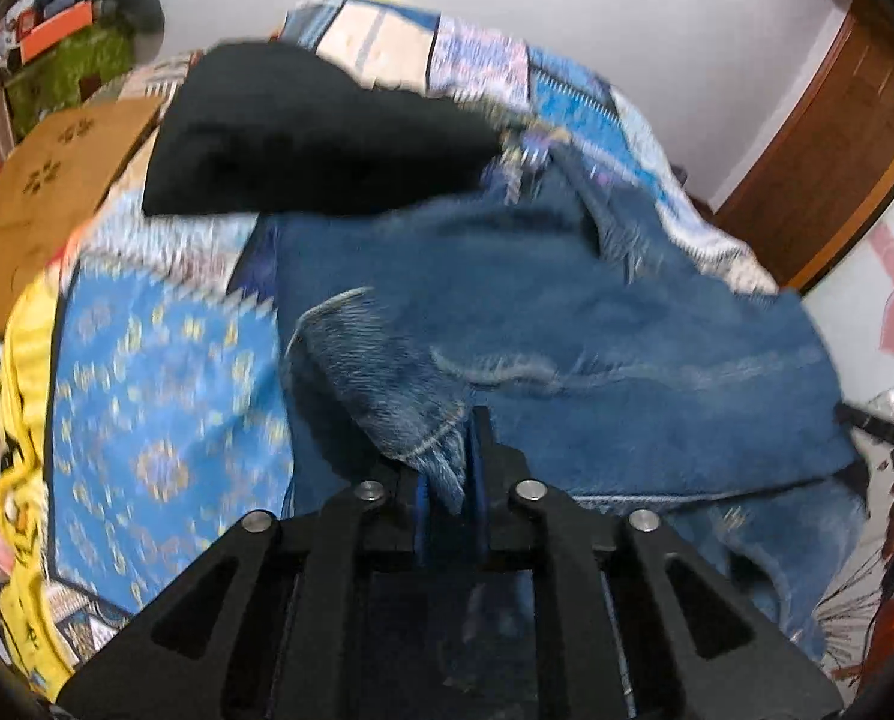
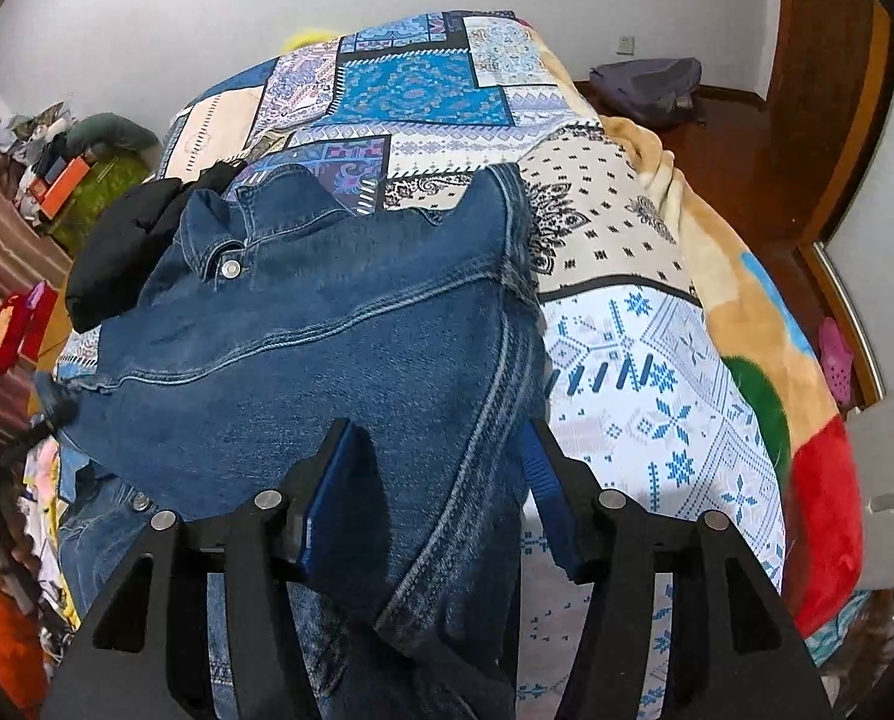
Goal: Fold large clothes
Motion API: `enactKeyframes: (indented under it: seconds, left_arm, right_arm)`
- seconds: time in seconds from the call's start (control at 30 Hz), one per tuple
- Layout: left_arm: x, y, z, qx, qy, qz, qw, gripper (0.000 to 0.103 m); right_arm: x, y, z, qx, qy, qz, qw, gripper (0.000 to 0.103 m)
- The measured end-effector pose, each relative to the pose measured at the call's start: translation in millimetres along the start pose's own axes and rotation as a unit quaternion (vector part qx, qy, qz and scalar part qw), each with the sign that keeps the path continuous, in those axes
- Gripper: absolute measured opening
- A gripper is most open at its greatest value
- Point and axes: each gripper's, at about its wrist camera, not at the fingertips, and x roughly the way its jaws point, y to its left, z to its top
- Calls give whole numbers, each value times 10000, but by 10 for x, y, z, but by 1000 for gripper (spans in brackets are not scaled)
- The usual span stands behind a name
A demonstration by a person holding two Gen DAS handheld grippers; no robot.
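Patchwork cotton in blues, whites and cream covers the one bed (image 2: 657,324), the largest thing in either view; a single fleece blanket (image 2: 765,324) in tan, green and red hangs off its right edge. On top lies one denim jacket (image 2: 327,360), mid-blue with pale contrast stitching, collar pointing toward the far wall, one metal button visible at the collar, a sleeve or side panel folded over the body with a frayed raw seam along the fold. It sits on the near-left part of the bed, its lower part spilling over the near edge. In the left wrist view the same denim (image 1: 567,330) is motion-blurred, bunched and creased. One black garment (image 2: 117,252) lies crumpled just past the jacket's collar, touching it. Beyond the bed: one brown cardboard box (image 1: 45,192) to the left, one grey bag (image 2: 648,84) on the wooden floor by the far wall, one pink shoe (image 2: 836,363) at right. Two grippers. Left gripper (image 1: 450,468): blue pads pressed nearly together, pinching a corner of denim that sticks up between them. Right gripper (image 2: 435,480): fingers spread wide, a fold of the jacket draped between them, near the left pad; whether it presses cannot be told.
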Motion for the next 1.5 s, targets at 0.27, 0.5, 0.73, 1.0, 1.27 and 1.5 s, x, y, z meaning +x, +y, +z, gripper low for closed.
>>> enactKeyframes:
  seconds: [0.27,0.5,0.73,1.0,1.27,1.5]
  left_arm:
    - [69,406,-254,-488,320,495,9971,73]
    - [-152,598,74,-755,185,326,9964,73]
    - [-44,743,484,-1065,93,-249,9940,73]
    - [486,892,588,-1552,561,-678,9840,73]
    - [817,874,563,-1748,785,-851,9778,71]
    - [602,563,782,-1326,414,-11,9903,7]
  right_arm:
    - [-27,-38,-14,41,1,110,9999,53]
    - [-100,-210,263,420,-138,256,9987,53]
    - [-19,-348,648,553,-150,733,9957,53]
    - [578,-435,828,635,498,932,9924,52]
    - [813,-449,894,1084,488,1340,9838,13]
    - [421,-129,1332,412,-196,1258,9910,9]
